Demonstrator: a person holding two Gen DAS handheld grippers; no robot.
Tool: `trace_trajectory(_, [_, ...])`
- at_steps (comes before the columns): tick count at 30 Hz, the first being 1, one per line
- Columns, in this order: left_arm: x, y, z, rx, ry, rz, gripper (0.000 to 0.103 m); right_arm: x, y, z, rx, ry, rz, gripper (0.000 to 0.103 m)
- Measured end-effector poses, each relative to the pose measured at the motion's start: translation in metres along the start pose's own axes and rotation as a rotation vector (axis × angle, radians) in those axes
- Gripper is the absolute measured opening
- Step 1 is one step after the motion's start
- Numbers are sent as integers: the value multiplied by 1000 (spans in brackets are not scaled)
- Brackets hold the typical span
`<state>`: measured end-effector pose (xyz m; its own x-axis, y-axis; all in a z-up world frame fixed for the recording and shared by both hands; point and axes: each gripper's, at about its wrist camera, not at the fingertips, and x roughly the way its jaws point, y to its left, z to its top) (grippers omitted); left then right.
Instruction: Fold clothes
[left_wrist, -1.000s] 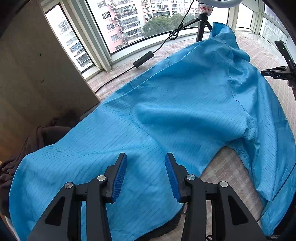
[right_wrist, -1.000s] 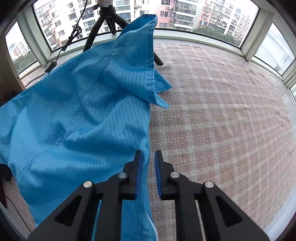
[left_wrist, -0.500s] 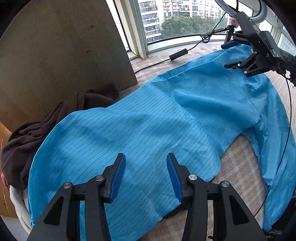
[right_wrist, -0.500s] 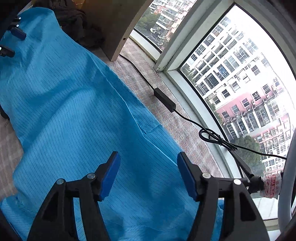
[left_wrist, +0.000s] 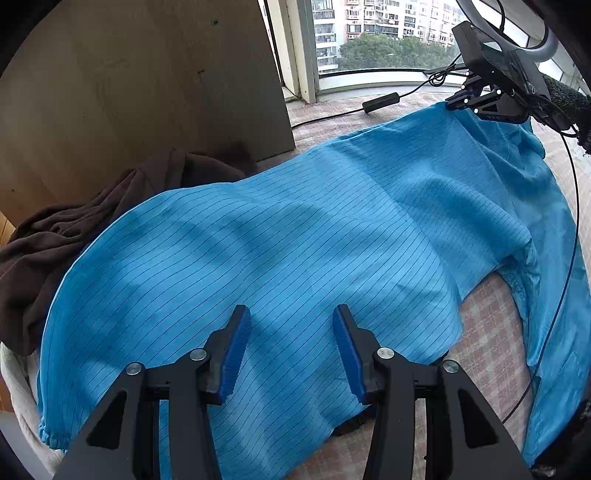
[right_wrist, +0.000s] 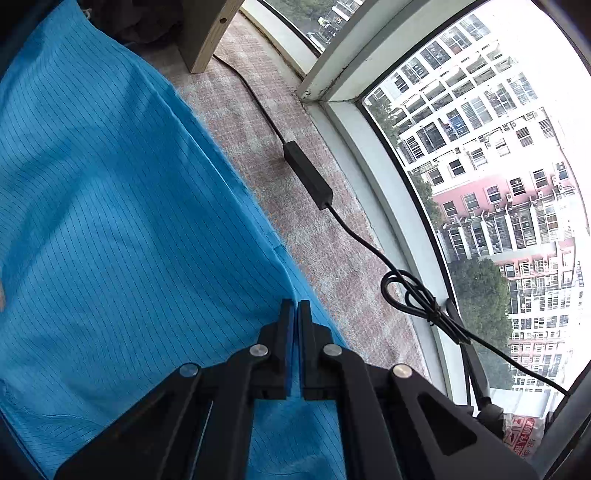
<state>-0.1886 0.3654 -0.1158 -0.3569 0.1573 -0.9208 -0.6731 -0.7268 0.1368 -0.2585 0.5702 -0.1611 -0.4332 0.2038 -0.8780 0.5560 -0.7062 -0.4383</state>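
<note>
My left gripper (left_wrist: 291, 350) and right gripper (right_wrist: 296, 347): black angular frames, silver round screws, ribbed blue pads (left_wrist: 236, 354); a thin blue-black cable (left_wrist: 570, 229) trails alongside.

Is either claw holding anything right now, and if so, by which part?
The right claw is shut on the blue garment, pinching its far edge near the window. The left claw hangs open above the cloth, holding nothing.

high-rise flat: bay window (right_wrist: 369, 122) facing apartment blocks (right_wrist: 498, 177), checked mat (right_wrist: 314, 236)
</note>
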Motion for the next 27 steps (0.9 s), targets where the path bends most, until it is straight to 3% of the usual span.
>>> trace_trajectory(3, [3,2,8,11,-15,24,45,2,-15,9,71,-27,-114,1])
trace_trajectory(4, [5,3,11,12,-20,30,45,7,-13,10,65,-22,-118,1])
trace_trajectory(7, [18,11,24,16,-13,123,45,28,6,11,-13,75,-168,4])
trace_trajectory(9, [20,17,30,-3,-18,167,45,14,10,2,-14,65,-208,22])
trace_trajectory(12, [-5,23,32,-66,-78,122,45,-27,7,-17,37,11,-244,52])
trace_trajectory(14, [-31,15,25,-67,-134,111,45,-61,3,-37,119,-38,-241,52])
trace_trajectory(17, [-49,-19,0,-12,-153,-8,54,-110,10,-103,326,-91,-81,52])
trace_trajectory(20, [-48,-62,-26,48,-120,-142,54,-132,62,-194,486,-32,21,52])
trace_trajectory(23, [-42,-107,-55,85,-78,-277,54,-128,124,-289,678,86,69,52])
trace_trajectory(27, [-47,-153,-107,100,-18,-376,54,-139,187,-388,982,185,181,52])
